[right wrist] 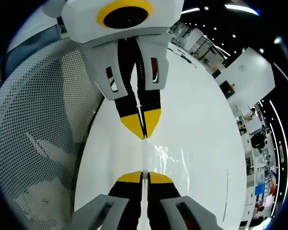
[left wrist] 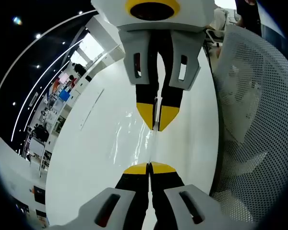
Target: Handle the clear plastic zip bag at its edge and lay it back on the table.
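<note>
Jaws clenched on both my grippers — left gripper [left wrist: 149, 166] and right gripper [right wrist: 143, 174] each pinch the clear zip bag [left wrist: 134, 139] edge mid-frame, over the white table [left wrist: 101, 143].

Setting: a large open-plan office or showroom hall. Evidence in the left gripper view: a long white table [left wrist: 101, 143], a white mesh-backed office chair [left wrist: 259, 124] at 3 o'clock, a dark ceiling with recessed spot lights [left wrist: 17, 20] at 10 o'clock, and shelving with coloured items [left wrist: 62, 93] at 9 o'clock. In the right gripper view, white partition walls [right wrist: 249, 72] stand at 2 o'clock.
</note>
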